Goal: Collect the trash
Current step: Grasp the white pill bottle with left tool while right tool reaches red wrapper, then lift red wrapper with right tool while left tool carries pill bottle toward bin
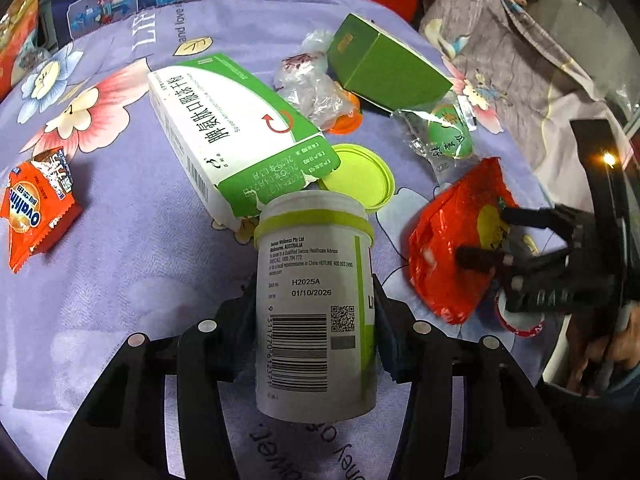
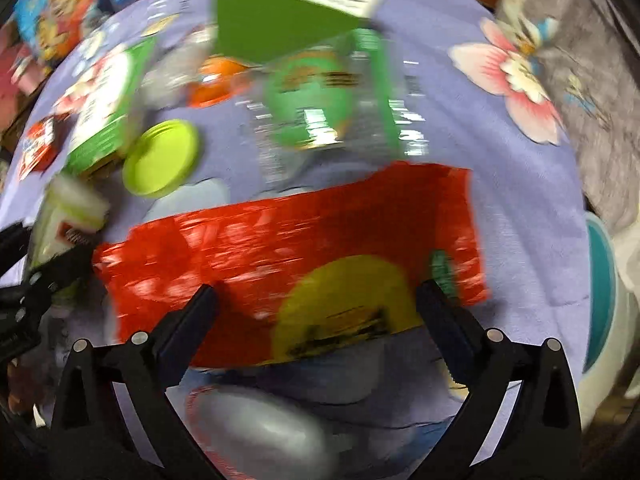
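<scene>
Left gripper (image 1: 316,320) clamps a white bottle (image 1: 316,300); right gripper (image 2: 316,308), jaws apart, straddles a red wrapper (image 2: 280,240); lid (image 1: 360,178) at bottle's twelve o'clock.

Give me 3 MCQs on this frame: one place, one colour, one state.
1. Where does the loose round lid lie?
A. screwed on the bottle
B. on the cloth beside the white-and-green box
C. inside the green box

2. What colour is the wrapper under the right claw?
A. blue
B. white
C. red with a yellow patch

3. What is the left claw doing?
A. gripping the white bottle
B. hanging open with nothing in it
C. gripping the Ovaltine packet

Key: 1 B, it lies flat on the cloth by the box's torn end. 2 C, red foil spans the open fingers. 3 A, both pads press the bottle's sides.
</scene>
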Tool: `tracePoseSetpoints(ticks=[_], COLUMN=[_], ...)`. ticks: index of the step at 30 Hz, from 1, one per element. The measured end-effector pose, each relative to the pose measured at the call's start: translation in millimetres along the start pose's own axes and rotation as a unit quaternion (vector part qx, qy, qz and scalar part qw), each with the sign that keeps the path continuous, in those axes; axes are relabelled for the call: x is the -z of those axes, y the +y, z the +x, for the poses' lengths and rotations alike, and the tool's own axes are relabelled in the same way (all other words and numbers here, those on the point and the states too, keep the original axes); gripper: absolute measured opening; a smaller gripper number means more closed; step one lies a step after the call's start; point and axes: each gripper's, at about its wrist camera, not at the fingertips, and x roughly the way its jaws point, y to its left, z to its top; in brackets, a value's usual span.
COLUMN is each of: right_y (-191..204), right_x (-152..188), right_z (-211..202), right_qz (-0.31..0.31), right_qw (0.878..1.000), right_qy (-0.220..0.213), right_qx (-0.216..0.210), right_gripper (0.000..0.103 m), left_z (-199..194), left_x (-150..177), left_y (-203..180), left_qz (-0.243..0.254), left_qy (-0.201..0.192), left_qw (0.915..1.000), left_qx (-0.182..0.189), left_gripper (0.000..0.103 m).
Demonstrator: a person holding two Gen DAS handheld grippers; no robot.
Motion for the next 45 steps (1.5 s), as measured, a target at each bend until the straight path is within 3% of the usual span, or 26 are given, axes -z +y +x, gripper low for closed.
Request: tracePoseSetpoints(ticks=[1, 2, 3, 4, 5, 13, 14, 15, 17, 21, 25, 31, 35, 37, 39, 45], right_y=[11, 21, 27, 29, 26, 1, -5, -10, -19, -37, -50, -23, -4, 4, 7, 11], right_x=[2, 3, 3, 2, 0, 4, 4, 3, 6, 13, 23, 4, -10, -16, -19, -24], right_z=[-2, -4, -7, -10, -11, -22, -27, -31, -38, -43, -29, -17, -11, -8, -6, -28], right_qz=[-0.019, -0.034, -0.040, -0.039, -0.029, 0.028, 0.040, 0.049, 0.062, 0.088, 0.118, 0.102, 0.087, 0.079, 0.075, 0.063], right_qw=[1.000, 0.999, 0.999, 0.999, 0.999, 0.995, 0.995, 0.994, 0.994, 0.993, 0.987, 0.988, 0.988, 0.988, 0.989, 0.990], right_qy=[-0.004, -0.004, -0.011, -0.013, -0.009, 0.003, 0.000, -0.002, -0.011, -0.006, 0.019, 0.003, -0.007, -0.010, -0.011, -0.037], right_qx=[-0.008, -0.013, -0.020, -0.023, -0.036, -0.094, -0.096, -0.095, -0.087, -0.082, -0.103, -0.117, -0.129, -0.133, -0.128, -0.122], right_gripper=[0.085, 0.072, 0.045, 0.032, 0.005, 0.009, 0.021, 0.042, 0.053, 0.053, 0.053, 0.057, 0.052, 0.040, 0.012, 0.004], left_z=[1, 0, 0, -1, -3, -9, -9, -10, -10, -7, -6, 1, 3, 4, 4, -6], left_x=[0, 0, -1, 1, 1, 5, 5, 6, 6, 7, 4, 3, 1, 1, 1, -3], left_y=[-1, -1, -2, -1, -1, -15, -18, -23, -27, -27, -21, -16, -13, -13, -13, -11], left_qz=[-0.002, -0.004, -0.006, -0.006, -0.007, 0.014, 0.020, 0.025, 0.029, 0.029, 0.022, 0.025, 0.021, 0.020, 0.020, 0.007], left_qy=[0.000, 0.000, 0.000, 0.000, -0.001, 0.001, 0.000, -0.001, 0.000, 0.004, 0.008, 0.022, 0.019, 0.016, 0.016, 0.008], left_qw=[1.0000, 1.0000, 1.0000, 1.0000, 1.0000, 0.9998, 0.9996, 0.9995, 0.9992, 0.9992, 0.9992, 0.9987, 0.9981, 0.9979, 0.9978, 0.9989], left_qx=[0.000, 0.000, 0.001, 0.000, -0.001, 0.014, 0.018, 0.021, 0.026, 0.026, 0.032, 0.040, 0.055, 0.060, 0.061, 0.046], left_gripper=[0.051, 0.051, 0.051, 0.051, 0.051, 0.051, 0.051, 0.051, 0.051, 0.051, 0.051, 0.051, 0.051, 0.051, 0.051, 0.051])
